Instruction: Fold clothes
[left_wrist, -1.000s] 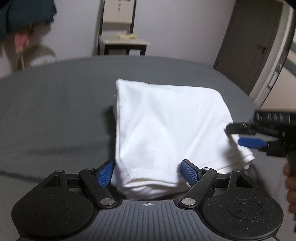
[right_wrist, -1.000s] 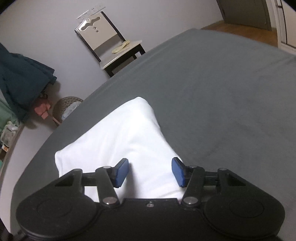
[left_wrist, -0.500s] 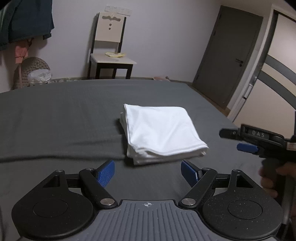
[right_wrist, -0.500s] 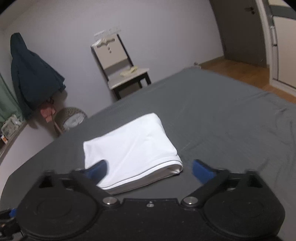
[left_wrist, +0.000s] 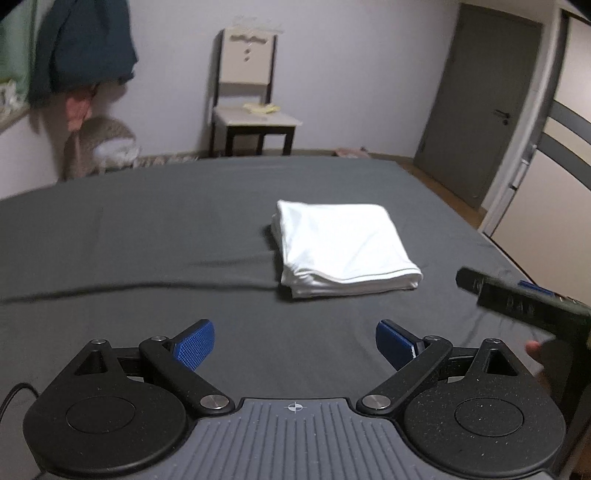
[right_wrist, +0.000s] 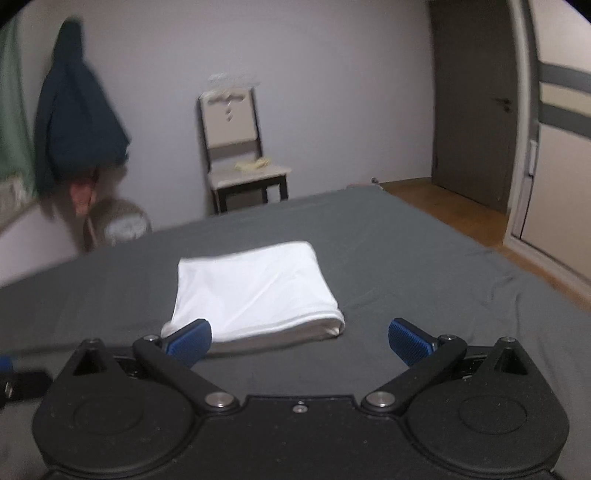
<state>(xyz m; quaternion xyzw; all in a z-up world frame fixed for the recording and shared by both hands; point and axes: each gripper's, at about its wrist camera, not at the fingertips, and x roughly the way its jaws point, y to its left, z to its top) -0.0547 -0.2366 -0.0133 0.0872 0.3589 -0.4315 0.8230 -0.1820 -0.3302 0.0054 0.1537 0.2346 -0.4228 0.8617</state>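
Left wrist view: folded white garment (left_wrist: 345, 245) lies ahead on the grey bed (left_wrist: 147, 240).
Both the left gripper (left_wrist: 294, 341) and right gripper (right_wrist: 300, 341) gape wide, empty; the right looks nearer.

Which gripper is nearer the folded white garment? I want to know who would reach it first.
Right, by a little. The right gripper sits just short of the folded white garment's near edge, one pad overlapping a corner in view. The left gripper hangs back across bare sheet.
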